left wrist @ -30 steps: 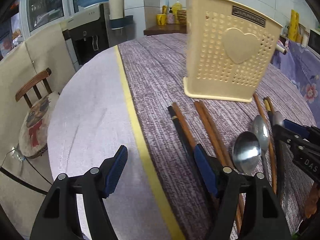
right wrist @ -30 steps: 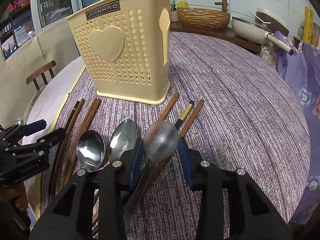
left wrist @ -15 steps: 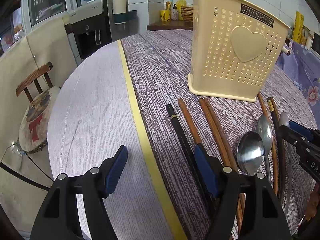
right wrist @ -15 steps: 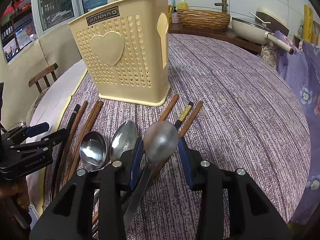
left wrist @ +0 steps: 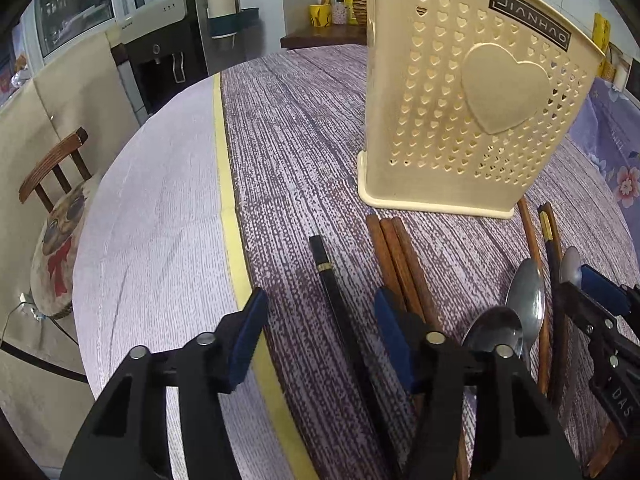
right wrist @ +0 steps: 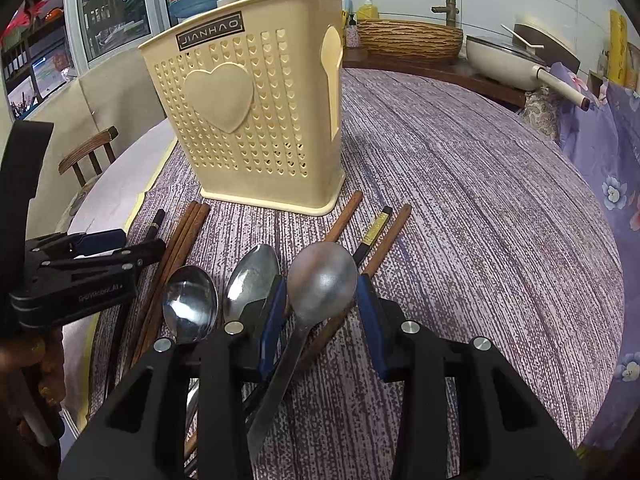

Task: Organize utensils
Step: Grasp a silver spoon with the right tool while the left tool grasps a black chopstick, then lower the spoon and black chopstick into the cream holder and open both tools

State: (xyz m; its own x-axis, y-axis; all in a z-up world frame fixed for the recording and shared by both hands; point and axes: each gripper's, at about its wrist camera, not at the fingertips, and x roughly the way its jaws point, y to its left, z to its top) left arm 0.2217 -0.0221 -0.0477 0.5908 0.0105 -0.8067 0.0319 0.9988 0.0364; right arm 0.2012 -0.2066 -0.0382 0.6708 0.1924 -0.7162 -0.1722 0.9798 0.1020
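Observation:
A cream perforated utensil holder (left wrist: pixel 472 120) (right wrist: pixel 256 124) stands upright on the purple tablecloth. In front of it lie brown chopsticks (left wrist: pixel 400 264) (right wrist: pixel 180 240), a black chopstick (left wrist: pixel 332 292) and two spoons (right wrist: pixel 190 304) (right wrist: pixel 252 280) on the cloth. My left gripper (left wrist: pixel 320 340) is open, its jaws straddling the black chopstick low over the cloth. My right gripper (right wrist: pixel 322 316) has a third spoon (right wrist: pixel 322 284) between its jaws, bowl forward and handle running back; the jaws stand close at the bowl's sides.
More chopsticks (right wrist: pixel 384 232) lie right of the spoons. A yellow tape line (left wrist: pixel 228 200) divides the round table. A wooden chair (left wrist: pixel 52 184) stands at the left. A counter behind holds a woven basket (right wrist: pixel 408 38) and a pan (right wrist: pixel 504 60).
The left gripper has moved right and forward, so the black chopstick now lies between its open jaws. The right gripper has hardly moved and keeps the spoon between its jaws.

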